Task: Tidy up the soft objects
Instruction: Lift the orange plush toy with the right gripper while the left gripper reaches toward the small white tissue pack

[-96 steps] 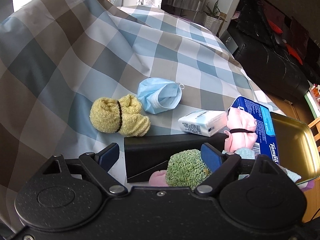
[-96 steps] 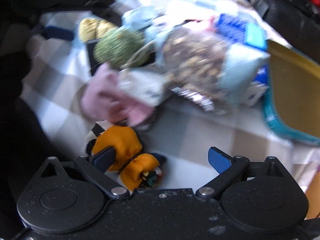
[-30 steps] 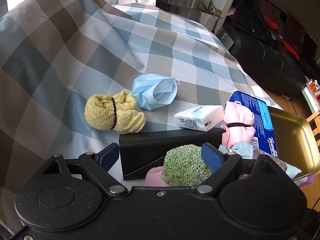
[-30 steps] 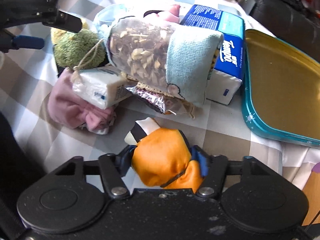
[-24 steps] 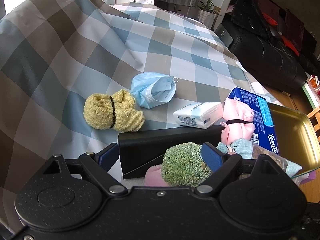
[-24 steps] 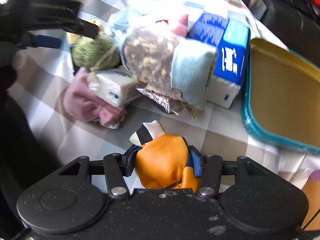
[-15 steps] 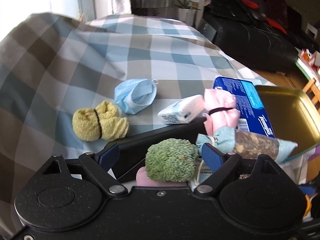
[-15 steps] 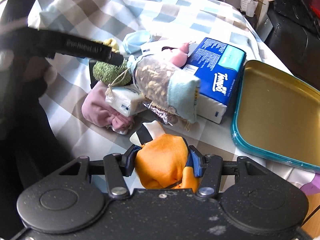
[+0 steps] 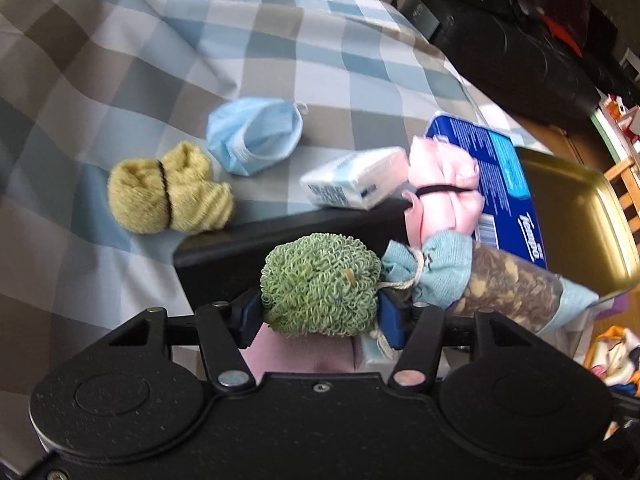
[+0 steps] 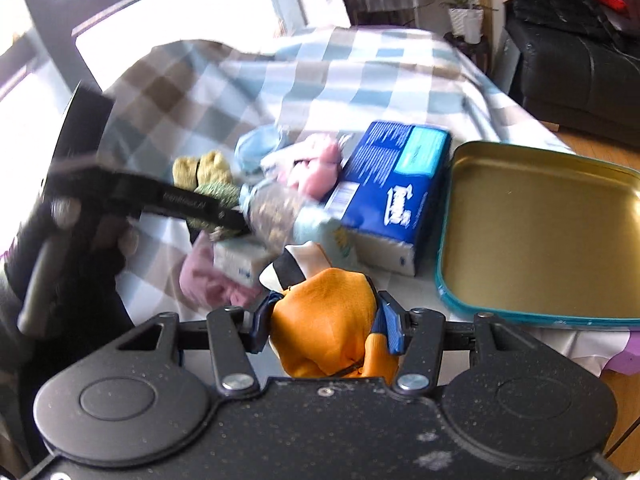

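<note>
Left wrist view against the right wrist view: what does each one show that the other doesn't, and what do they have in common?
Only the left wrist view shows the left tool shut on the green scrubby ball from behind, plus the black case under it.

Only the right wrist view shows the right tool shut on the orange cloth bundle, and the whole gold tray, with nothing in it.

Both show the checked cloth, yellow towel roll, blue face mask, pink roll, blue tissue pack and herb sachet.

Right gripper (image 10: 326, 326) clamps orange cloth toy (image 10: 326, 334); gold tin tray (image 10: 472, 236) right, blue tissue pack (image 10: 394, 184) beside
</note>
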